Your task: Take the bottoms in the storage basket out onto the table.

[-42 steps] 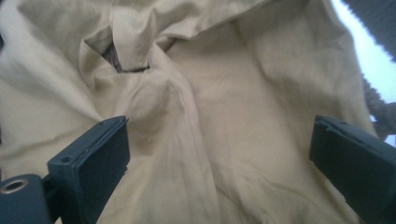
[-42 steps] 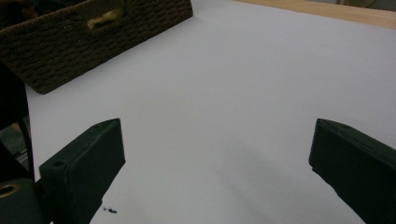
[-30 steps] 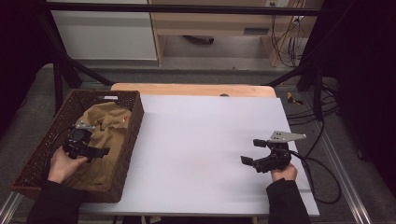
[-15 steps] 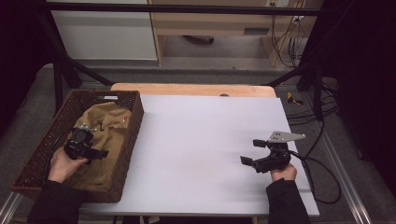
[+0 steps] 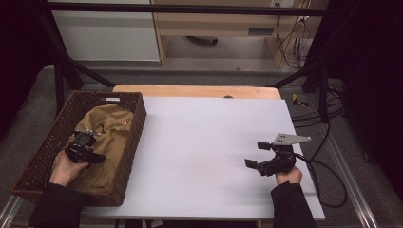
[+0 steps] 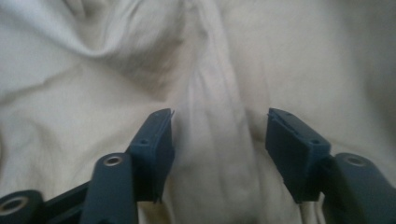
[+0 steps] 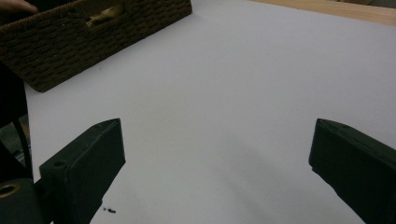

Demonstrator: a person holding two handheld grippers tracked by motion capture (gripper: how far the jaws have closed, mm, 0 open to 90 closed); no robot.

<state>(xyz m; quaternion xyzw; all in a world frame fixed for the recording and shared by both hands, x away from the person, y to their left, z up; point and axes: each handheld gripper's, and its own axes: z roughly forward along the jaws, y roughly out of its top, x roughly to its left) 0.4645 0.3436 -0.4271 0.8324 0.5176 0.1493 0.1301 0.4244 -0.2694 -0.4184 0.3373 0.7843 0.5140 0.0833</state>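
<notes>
From above, my left gripper [image 5: 90,151] sits down in the basket [image 5: 135,124] at nine o'clock, on the tan cloth [image 5: 111,127]. Its own view shows jaws apart astride a fold [image 6: 217,140]; closing shallow could slip. My right gripper [image 7: 217,172] idles at four o'clock, gaping over the table [image 7: 243,79].

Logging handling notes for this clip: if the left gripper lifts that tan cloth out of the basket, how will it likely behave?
Probably floppy: the tan cloth lies crumpled in the wicker basket, with soft folds between the open jaws of the left gripper. A pinched ridge would likely lift first, the rest draping below. It looks light and unlikely to slip.
</notes>
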